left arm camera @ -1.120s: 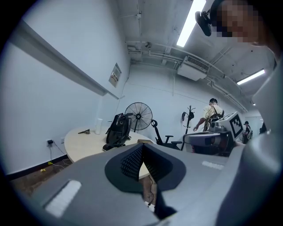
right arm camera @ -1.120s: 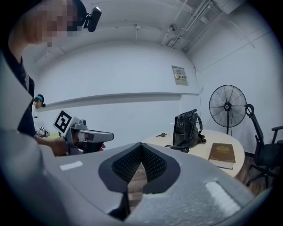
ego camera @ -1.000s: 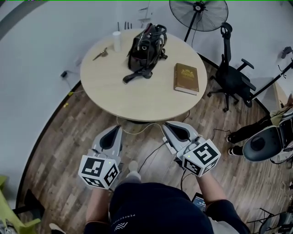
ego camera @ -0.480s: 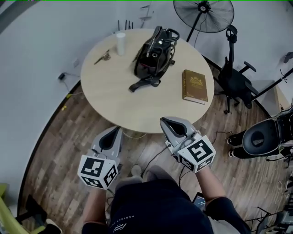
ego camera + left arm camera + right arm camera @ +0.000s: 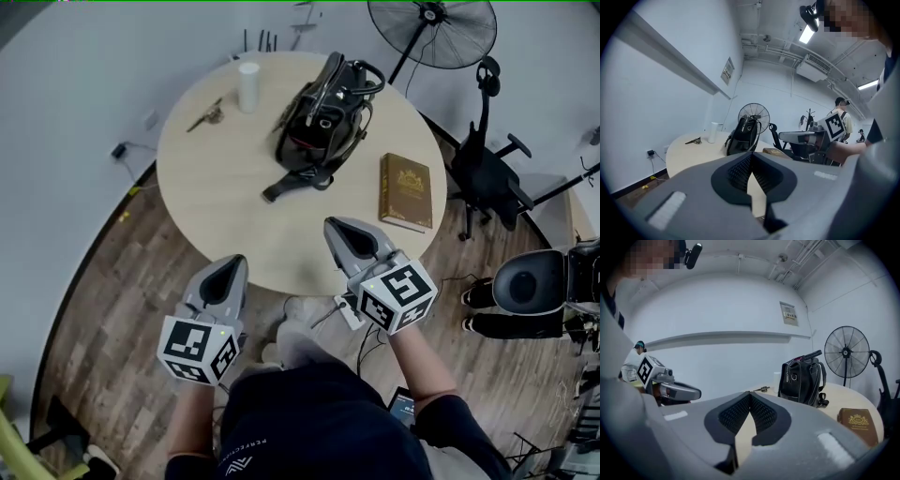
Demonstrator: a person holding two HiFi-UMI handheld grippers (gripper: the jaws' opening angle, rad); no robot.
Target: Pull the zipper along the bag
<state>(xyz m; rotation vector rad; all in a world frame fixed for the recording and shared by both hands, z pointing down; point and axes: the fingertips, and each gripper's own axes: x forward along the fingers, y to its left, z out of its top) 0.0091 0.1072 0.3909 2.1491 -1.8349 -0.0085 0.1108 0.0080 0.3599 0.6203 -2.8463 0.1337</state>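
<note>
An office; round table point(image 5: 216, 178), swivel chair point(image 5: 483, 171), pedestal fan point(image 5: 433, 33).

Round table point(image 5: 216, 187) on wood floor point(image 5: 103, 319), fan point(image 5: 433, 33) behind.

No text can be read in full; items bearing print:

1. Book point(image 5: 407, 191), at 3 o'clock on the table point(image 5: 216, 187). Brown cover with a gold emblem and gold lettering below it; the letters are too small to read.
2. Wall plaque point(image 5: 727, 70), at 11 o'clock in the left gripper view and at 1 o'clock in the right gripper view. Lines of print, illegible.
3. Left cube point(image 5: 200, 349) and right cube point(image 5: 398, 296). Black-and-white square code patterns, no letters or numbers.
4. Shirt point(image 5: 309, 422), at 6 o'clock in the head view. A small white logo with one line of lettering, too fine to read.
</note>
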